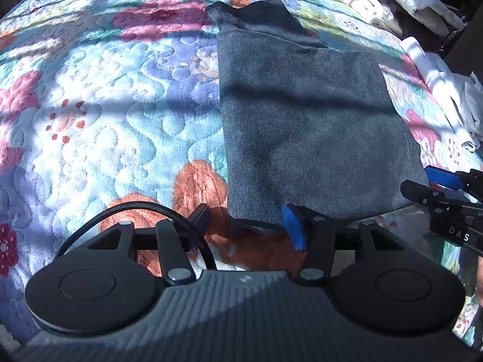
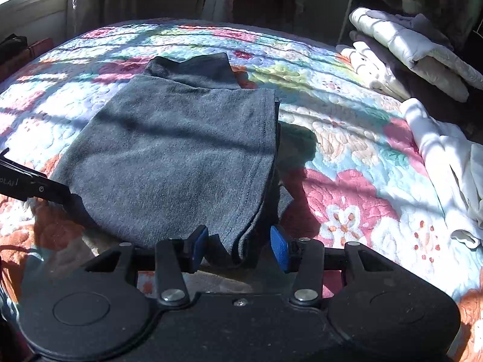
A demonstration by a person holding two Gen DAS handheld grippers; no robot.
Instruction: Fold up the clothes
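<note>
Grey knit garment [image 2: 169, 157] is lying folded into a narrow panel on the floral quilt [image 1: 105, 96], its near edge right at my two tools. I am holding the left gripper [image 1: 247, 226] with its fingers spread, the near-left corner of the cloth sitting between them. I am keeping the right gripper [image 2: 238, 246] spread too, the stacked layers of the near-right corner in its gap. Whether another fold is coming or this one is just laid, I cannot say. To do well, I should be catching every layer evenly at both corners, keeping the hems aligned.
</note>
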